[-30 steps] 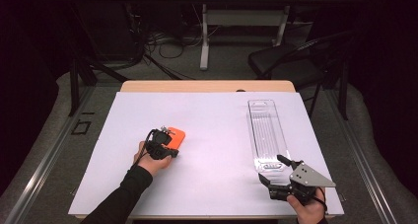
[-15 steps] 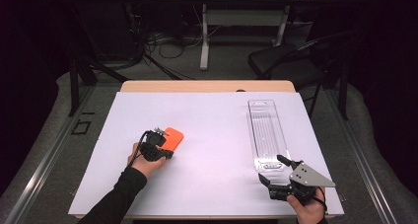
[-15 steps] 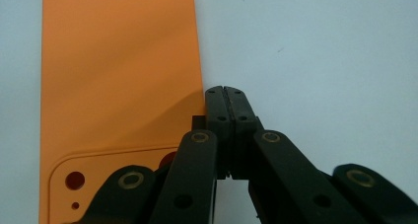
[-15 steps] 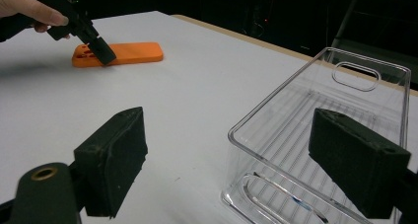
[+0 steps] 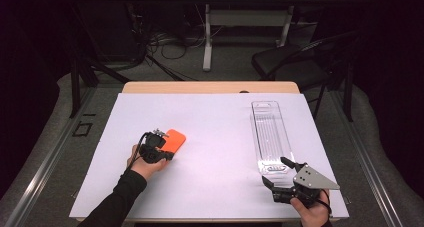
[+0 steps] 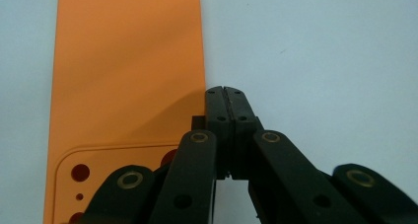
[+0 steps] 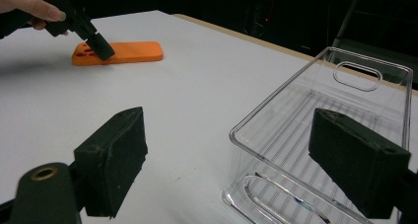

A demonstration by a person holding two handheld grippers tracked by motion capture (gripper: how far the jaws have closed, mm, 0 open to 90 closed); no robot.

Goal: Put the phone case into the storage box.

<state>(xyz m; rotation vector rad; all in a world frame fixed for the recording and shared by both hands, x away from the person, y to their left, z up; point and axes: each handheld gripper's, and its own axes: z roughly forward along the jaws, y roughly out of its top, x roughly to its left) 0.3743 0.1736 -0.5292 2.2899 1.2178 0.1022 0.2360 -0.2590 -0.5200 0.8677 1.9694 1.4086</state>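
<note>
The closed left gripper [image 6: 224,93] touches the orange case's [image 6: 128,66] edge; well apart from it, the right gripper [image 7: 231,160] gapes beside the clear tray [image 7: 345,110].

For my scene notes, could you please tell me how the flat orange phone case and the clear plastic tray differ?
The flat orange phone case is opaque and solid-coloured; the clear plastic tray is see-through. The case is a thin slab; the tray is longer, with raised walls. The shut left gripper is at the case; the open right gripper is at the tray. Both lie on the white table.
</note>
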